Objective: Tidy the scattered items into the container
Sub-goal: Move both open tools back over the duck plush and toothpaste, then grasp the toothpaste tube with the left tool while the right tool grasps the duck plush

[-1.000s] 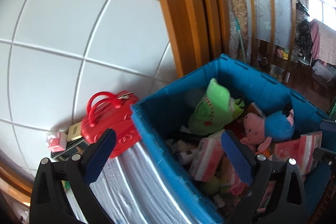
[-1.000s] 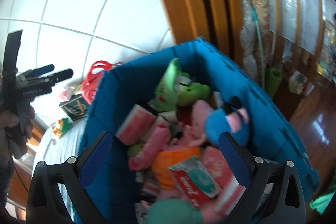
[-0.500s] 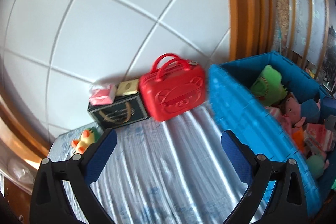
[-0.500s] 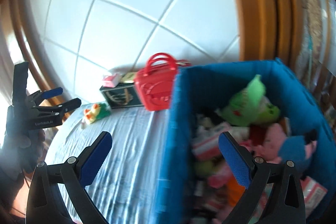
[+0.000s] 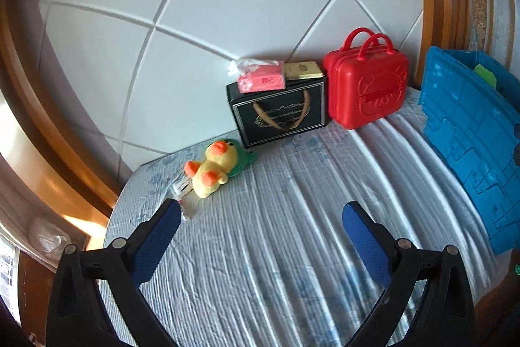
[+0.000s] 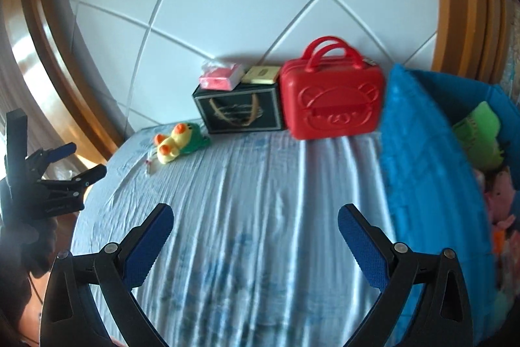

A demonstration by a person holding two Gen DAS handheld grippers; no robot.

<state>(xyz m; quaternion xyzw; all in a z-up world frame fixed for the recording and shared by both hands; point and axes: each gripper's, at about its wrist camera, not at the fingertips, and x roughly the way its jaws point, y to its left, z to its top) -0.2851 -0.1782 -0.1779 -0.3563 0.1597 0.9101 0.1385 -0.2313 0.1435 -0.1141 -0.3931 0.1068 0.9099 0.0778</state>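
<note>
A: Where is the left hand-held gripper (image 5: pixel 260 217)?
B: Above the pale blue ribbed cloth (image 5: pixel 276 233), its blue-padded jaws spread wide with nothing between them. The right hand-held gripper (image 6: pixel 255 218) hangs over the same cloth, jaws equally wide and empty.

A: And the container?
B: The blue container (image 5: pixel 471 132) stands at the right edge of the cloth. In the right wrist view its inside shows a green plush (image 6: pixel 477 129) and pink soft toys (image 6: pixel 500 200), somewhat blurred.

A: What lies outside it?
B: A yellow duck plush (image 5: pixel 213 170) with orange feet, lying on its back near the far left corner, with a green part beneath it and a small clear packet (image 5: pixel 182 187) just beside it.

A: Anything along the white tiled wall (image 5: pixel 195 6)?
B: A red case (image 5: pixel 367 90) with two handles stands upright, touching a black gift bag (image 5: pixel 279 111). On the bag rest a pink packet (image 5: pixel 261 80) and a gold box (image 5: pixel 304 70).
</note>
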